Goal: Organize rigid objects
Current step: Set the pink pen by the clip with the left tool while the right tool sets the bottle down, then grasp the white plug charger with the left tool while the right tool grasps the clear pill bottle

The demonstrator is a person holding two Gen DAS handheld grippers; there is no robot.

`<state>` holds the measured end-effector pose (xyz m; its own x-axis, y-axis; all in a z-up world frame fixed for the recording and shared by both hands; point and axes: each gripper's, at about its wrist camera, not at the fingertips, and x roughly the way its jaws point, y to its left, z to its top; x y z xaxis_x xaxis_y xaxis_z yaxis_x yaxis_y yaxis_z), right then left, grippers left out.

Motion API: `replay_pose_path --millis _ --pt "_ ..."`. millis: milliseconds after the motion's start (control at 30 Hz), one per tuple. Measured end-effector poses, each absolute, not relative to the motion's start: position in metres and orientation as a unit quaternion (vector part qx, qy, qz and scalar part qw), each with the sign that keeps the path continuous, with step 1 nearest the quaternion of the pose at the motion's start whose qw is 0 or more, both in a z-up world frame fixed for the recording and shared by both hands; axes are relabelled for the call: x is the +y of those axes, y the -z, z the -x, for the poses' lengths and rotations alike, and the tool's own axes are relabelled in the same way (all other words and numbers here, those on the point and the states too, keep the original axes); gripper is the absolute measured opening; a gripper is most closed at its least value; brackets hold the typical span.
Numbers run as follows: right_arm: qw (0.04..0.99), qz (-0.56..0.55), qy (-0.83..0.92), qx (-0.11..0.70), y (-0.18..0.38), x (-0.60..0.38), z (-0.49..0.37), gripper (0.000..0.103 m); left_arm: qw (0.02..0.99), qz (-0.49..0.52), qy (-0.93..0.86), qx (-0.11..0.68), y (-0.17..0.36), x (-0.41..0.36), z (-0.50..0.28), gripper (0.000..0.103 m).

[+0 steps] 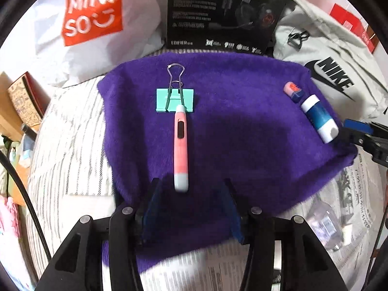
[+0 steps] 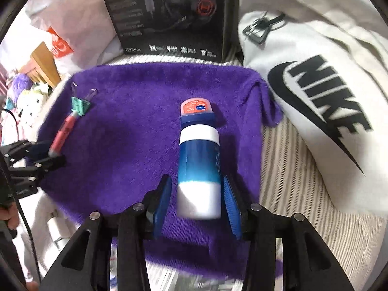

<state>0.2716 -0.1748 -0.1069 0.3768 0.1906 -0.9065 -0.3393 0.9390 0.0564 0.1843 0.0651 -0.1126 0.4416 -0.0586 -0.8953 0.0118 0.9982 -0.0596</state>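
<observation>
two stiff, light, likely slippery items, pink pen (image 1: 180,145) and blue bottle (image 2: 198,165), lie between parted left gripper (image 1: 191,189) and right gripper (image 2: 196,194); grip mid-body.

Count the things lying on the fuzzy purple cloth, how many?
4: a green binder clip at the back, a pink pen touching it, a small lip balm tin, and a blue-white tube just behind that tin. None seem hidden.
</observation>
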Motion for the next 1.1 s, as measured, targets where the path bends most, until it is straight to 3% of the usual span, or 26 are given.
replay_pose_path --millis 133,367,1100 --pt "0.84 0.057 -0.161 0.514 0.082 -0.184 -0.241 0.051 0.858 0.028 0.024 0.512 0.095 0.062 -0.158 0.047" --pt "0.847 0.035 -0.161 0.505 0.059 -0.202 -0.187 0.053 0.863 0.027 0.058 0.502 0.083 0.037 -0.115 0.048" --pt "0.833 0.007 -0.186 0.521 0.08 -0.198 -0.118 0.053 0.853 -0.002 0.062 0.518 0.108 0.014 -0.103 0.05"
